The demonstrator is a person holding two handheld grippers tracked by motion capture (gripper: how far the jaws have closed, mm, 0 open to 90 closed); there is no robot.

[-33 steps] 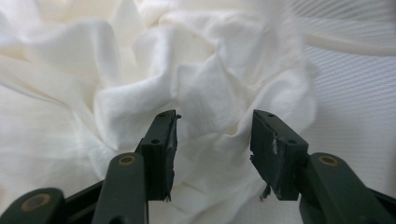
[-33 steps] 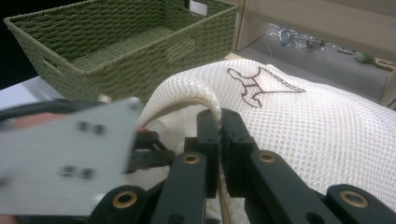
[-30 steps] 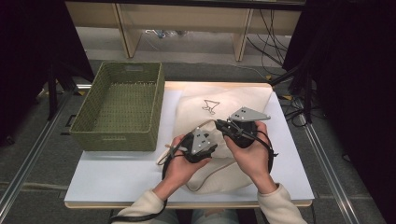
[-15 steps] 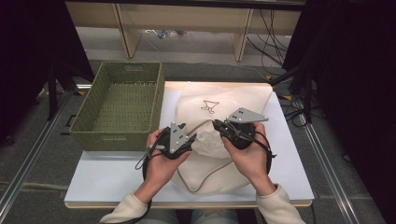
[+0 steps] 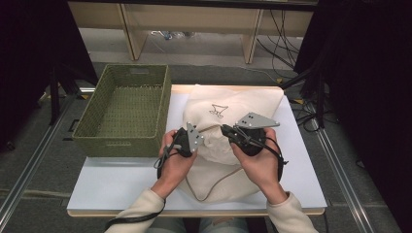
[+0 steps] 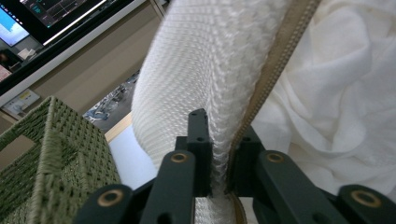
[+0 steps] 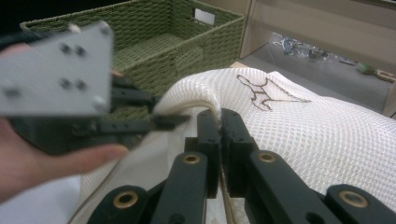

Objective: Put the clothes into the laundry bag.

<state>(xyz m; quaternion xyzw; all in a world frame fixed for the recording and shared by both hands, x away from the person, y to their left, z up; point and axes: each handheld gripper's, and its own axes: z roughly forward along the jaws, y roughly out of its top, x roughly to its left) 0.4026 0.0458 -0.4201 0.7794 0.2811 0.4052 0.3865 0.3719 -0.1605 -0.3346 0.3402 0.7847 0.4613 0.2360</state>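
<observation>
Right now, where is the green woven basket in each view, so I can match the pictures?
High view: the green woven basket sits left of centre, beside the white mesh bag.
Left gripper view: its corner fills the bottom left, left of the tongs.
Right gripper view: it spans the top, behind the bag.
Shared landmark: the mesh bag, pinched by both tongs.

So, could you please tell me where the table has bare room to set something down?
The white tabletop is bare in front of the green basket, left of the left forearm. A narrower bare strip runs along the right edge, beside the mesh bag. The middle is crowded by bag, hands and tongs. The basket itself is empty.
</observation>
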